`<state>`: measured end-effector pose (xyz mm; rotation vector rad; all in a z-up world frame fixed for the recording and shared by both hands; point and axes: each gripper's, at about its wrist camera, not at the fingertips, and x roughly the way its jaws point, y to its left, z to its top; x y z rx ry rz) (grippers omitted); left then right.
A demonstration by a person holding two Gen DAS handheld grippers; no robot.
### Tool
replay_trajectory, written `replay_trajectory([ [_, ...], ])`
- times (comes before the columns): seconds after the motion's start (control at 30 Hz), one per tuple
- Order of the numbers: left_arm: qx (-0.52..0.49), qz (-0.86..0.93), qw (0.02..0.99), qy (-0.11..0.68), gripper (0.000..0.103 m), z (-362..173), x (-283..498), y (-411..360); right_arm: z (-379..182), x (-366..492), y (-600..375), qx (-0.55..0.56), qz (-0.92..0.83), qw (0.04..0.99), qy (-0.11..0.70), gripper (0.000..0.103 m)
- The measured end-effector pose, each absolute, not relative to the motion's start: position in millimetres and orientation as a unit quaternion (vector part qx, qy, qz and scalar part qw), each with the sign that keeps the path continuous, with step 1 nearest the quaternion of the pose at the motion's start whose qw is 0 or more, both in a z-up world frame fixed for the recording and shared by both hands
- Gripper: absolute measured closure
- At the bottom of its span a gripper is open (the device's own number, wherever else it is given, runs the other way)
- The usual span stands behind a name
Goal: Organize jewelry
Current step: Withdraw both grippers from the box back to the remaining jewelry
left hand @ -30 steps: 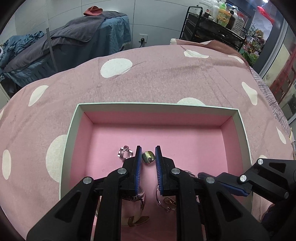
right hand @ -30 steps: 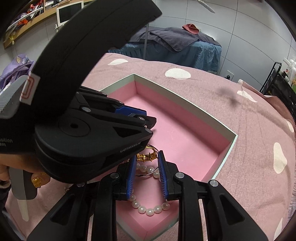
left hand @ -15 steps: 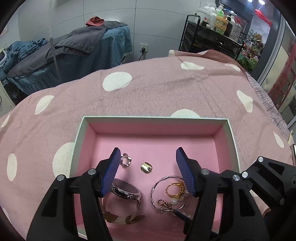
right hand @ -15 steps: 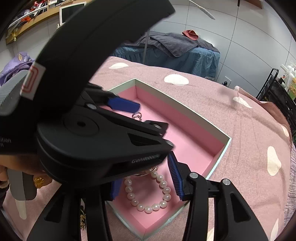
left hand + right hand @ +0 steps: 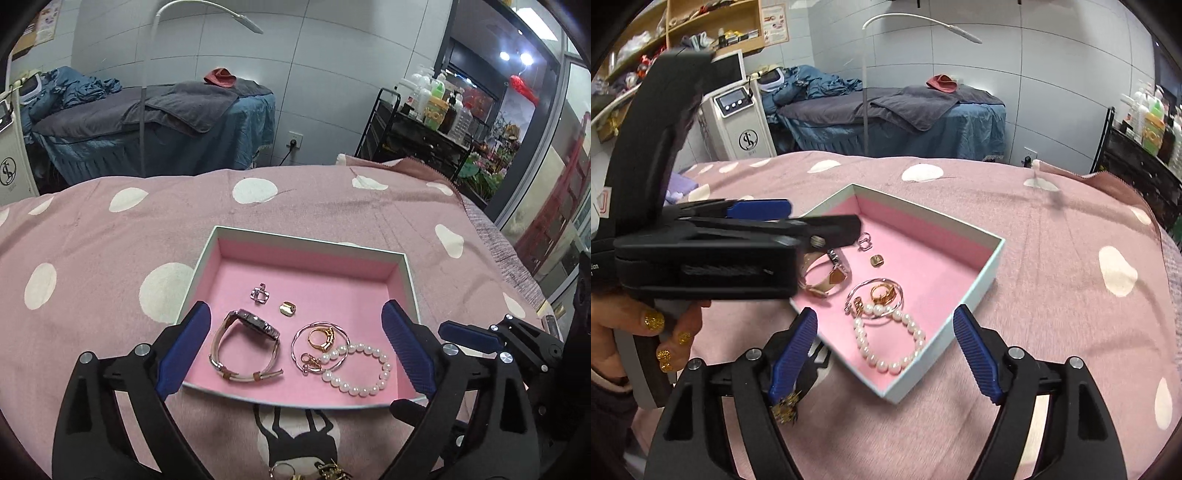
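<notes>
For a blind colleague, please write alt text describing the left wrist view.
A pink-lined box on a polka-dot blanket holds a watch, pearl bracelet, bangle and small rings. The open left gripper hovers above its near edge, empty.

Black tool (image 5: 295, 347) frames, silver screws, ribbed blue pads (image 5: 792, 354); gold glitter nails.

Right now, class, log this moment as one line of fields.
left tool: open, empty | right tool: open, empty | box: watch, pearl bracelet, rings inside | loose jewelry: on blanket
</notes>
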<state>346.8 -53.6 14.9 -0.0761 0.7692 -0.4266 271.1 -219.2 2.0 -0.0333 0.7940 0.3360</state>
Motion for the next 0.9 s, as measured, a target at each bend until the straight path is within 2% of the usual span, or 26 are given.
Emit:
replay_trajectory([
  [0.13, -0.048, -0.204, 0.909, 0.359, 0.007, 16.5, 316.0, -37.1, 2.6, 250.8, -222.3, -0.011, 0.17, 0.908, 0.382, 0.025],
  [0.33, -0.009, -0.182, 0.919, 0.349, 0.006, 6.7, 276.7, -23.0, -3.5, 224.9, -221.3, -0.021, 0.173, 0.907, 0.384, 0.025],
  [0.77, 0.021, -0.157, 0.912, 0.378, 0.006, -35.0, 236.6, -3.3, -29.6, 200.5, -201.2, -0.079, 0.188, 0.891, 0.406, 0.026],
  [0.83, 0.023, -0.158, 0.91, 0.383, 0.009, -39.4, 233.4, -3.3, -33.3, 199.0, -195.1, -0.088, 0.196, 0.886, 0.411, 0.029],
  [0.9, 0.023, -0.163, 0.905, 0.391, 0.02, -44.5, 231.0, -2.7, -36.8, 197.5, -188.9, -0.095, 0.203, 0.881, 0.416, 0.033],
])
